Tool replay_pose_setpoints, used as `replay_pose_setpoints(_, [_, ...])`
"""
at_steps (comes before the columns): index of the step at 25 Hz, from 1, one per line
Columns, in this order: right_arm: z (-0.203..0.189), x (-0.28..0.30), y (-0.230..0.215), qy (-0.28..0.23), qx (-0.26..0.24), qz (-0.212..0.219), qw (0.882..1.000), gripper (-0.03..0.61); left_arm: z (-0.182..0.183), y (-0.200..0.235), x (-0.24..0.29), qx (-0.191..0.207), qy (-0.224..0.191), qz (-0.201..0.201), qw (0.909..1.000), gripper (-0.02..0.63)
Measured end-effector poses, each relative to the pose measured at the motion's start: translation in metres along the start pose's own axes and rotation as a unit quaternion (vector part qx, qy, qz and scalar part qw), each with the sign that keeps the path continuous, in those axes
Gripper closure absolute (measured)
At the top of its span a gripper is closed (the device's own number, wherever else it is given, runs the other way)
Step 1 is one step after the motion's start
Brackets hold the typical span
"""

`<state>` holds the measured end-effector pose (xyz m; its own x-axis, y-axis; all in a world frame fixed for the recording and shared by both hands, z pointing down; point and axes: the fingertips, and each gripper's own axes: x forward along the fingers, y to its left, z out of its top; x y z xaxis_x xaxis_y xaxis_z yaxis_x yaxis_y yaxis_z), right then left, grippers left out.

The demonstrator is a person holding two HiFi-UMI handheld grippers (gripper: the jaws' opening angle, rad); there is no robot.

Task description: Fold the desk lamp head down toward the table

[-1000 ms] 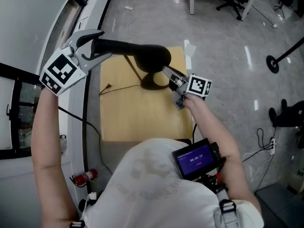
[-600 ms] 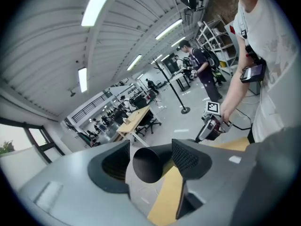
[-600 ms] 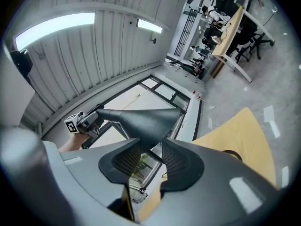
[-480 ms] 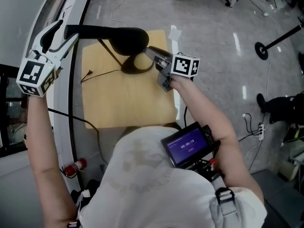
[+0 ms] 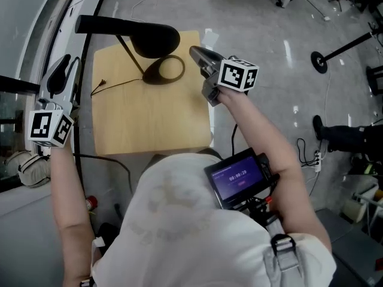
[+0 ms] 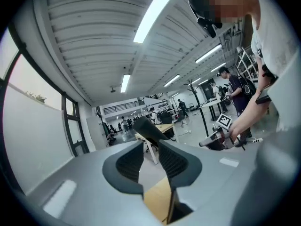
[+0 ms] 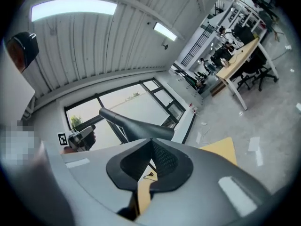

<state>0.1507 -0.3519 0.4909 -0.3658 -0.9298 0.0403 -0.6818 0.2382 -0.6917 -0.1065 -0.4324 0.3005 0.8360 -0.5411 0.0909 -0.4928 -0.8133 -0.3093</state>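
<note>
The black desk lamp (image 5: 149,37) stands at the far side of the small wooden table (image 5: 149,118), its long head stretched level above its ring base (image 5: 164,70). My left gripper (image 5: 64,64) hangs off the table's left edge, clear of the lamp's left end. Its jaws have just been closing, still stand open, and hold nothing (image 6: 151,140). My right gripper (image 5: 194,51) is just right of the base, apart from it. It has just closed, shut with nothing between its jaws (image 7: 151,142). The lamp head (image 7: 136,124) shows beyond its tips.
A thin cable (image 5: 114,87) trails from the lamp over the table's left side. A white window ledge (image 5: 36,58) runs along the left. A screen device (image 5: 236,178) hangs on the person's chest. A round black stand foot (image 5: 319,61) is on the floor at right.
My left gripper has let go of the lamp's left end and drawn back to the left, down the picture. My right gripper has pulled away from the base and shut.
</note>
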Motion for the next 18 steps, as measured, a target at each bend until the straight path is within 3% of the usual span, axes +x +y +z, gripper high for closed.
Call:
replay_pose_setpoints(6, [0.011, -0.010, 0.035, 0.022, -0.086, -0.007, 0.996, 0.566, -0.045, -0.022, -0.033, -0.123, -0.003, 0.010, 0.9923, 0.606])
replay_pose_setpoints(13, [-0.025, -0.040, 0.108, 0.021, -0.170, 0.019, 0.985, 0.566, -0.092, -0.066, -0.087, -0.201, -0.001, -0.002, 0.9795, 0.612])
replay_pose_setpoints(18, [-0.064, -0.066, 0.139, 0.025, -0.212, 0.034, 0.976, 0.566, -0.120, -0.109, -0.104, -0.229, 0.008, -0.024, 0.9731, 0.612])
